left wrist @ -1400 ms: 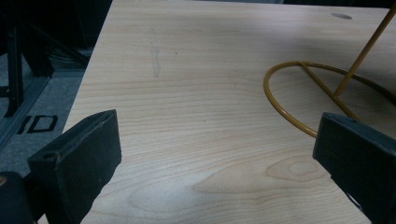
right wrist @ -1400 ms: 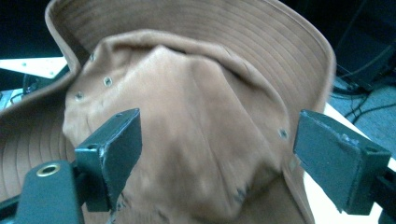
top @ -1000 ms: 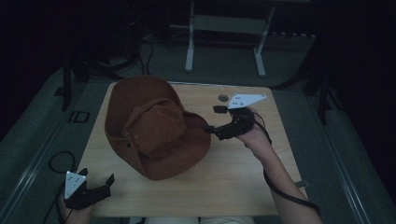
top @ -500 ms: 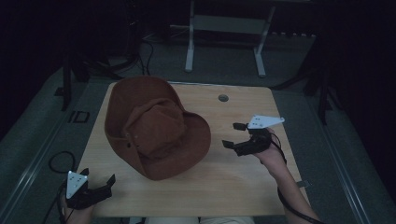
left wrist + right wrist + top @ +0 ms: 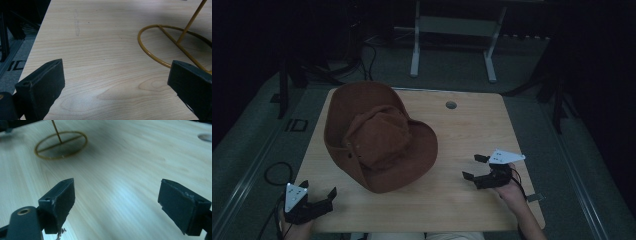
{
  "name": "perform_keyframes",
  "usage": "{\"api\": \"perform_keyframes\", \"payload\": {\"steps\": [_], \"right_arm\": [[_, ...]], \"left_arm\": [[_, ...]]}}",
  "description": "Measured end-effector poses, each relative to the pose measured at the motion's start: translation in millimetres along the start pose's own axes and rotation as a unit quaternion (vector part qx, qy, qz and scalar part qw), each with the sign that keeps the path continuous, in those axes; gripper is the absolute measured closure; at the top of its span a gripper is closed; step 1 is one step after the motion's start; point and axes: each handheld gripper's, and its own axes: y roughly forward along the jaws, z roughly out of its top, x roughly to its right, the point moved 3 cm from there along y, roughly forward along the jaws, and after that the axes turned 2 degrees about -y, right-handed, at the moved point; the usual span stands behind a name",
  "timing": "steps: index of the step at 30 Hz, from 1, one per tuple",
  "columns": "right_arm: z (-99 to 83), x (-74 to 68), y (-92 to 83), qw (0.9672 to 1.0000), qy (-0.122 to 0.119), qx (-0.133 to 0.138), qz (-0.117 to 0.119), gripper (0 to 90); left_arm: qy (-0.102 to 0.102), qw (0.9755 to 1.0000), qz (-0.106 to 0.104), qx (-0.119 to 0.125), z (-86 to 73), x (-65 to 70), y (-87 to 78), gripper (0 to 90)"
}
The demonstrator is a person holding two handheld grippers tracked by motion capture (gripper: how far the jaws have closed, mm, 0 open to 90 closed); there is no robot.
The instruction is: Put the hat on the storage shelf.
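A brown wide-brimmed hat [image 5: 379, 135] sits raised over the left half of the wooden table [image 5: 472, 125]. It rests on a thin gold wire stand whose ring base [image 5: 172, 42] [image 5: 61, 145] lies flat on the wood. My left gripper [image 5: 329, 197] [image 5: 117, 82] hovers at the table's near left corner, open and empty. At the near right, my right gripper [image 5: 472, 167] [image 5: 116, 202] is open too, with bare wood between its jaws, well clear of the hat's brim.
A round cable hole [image 5: 451, 105] [image 5: 206, 137] pierces the table's far side. Beyond the table stand the white legs of a frame [image 5: 414, 50], on grey floor. Black stands and cables [image 5: 282, 172] flank the table on the left.
My right gripper has drawn back from the hat's brim toward the near right of the table and let go of it. The left gripper has stayed put.
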Motion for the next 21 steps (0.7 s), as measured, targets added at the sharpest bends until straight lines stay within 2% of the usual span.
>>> {"api": "perform_keyframes", "payload": {"steps": [4, 6, 12, 15, 18, 21], "right_arm": [[-17.7, 3.9, -7.5, 0.9998, 0.012, -0.005, -0.015, 13.8], [-26.7, 6.6, -12.8, 0.9993, 0.014, -0.002, -0.036, 13.7], [-45.5, 12.5, -24.2, 0.9972, 0.019, -0.013, -0.071, 12.6], [-52.7, 14.5, -30.7, 0.9961, 0.029, -0.017, -0.082, 12.6], [-58.7, 16.7, -36.2, 0.9946, 0.028, -0.026, -0.097, 12.6], [-62.6, 17.6, -41.4, 0.9945, 0.021, -0.024, -0.100, 12.7]], "left_arm": [[-0.002, 1.0000, -0.001, 0.000, -0.1, 0.2, 0.5, 1.7], [0.001, 1.0000, 0.001, -0.001, -0.1, 0.3, 0.4, 1.6], [0.001, 1.0000, 0.002, -0.002, -0.5, 0.4, 0.7, 1.7], [0.003, 1.0000, 0.002, -0.004, -0.6, 0.3, 0.9, 1.6], [0.002, 1.0000, 0.002, -0.003, -0.7, 0.2, 0.7, 1.6], [0.001, 1.0000, 0.002, -0.003, -0.8, -0.1, 0.5, 1.6]]}}
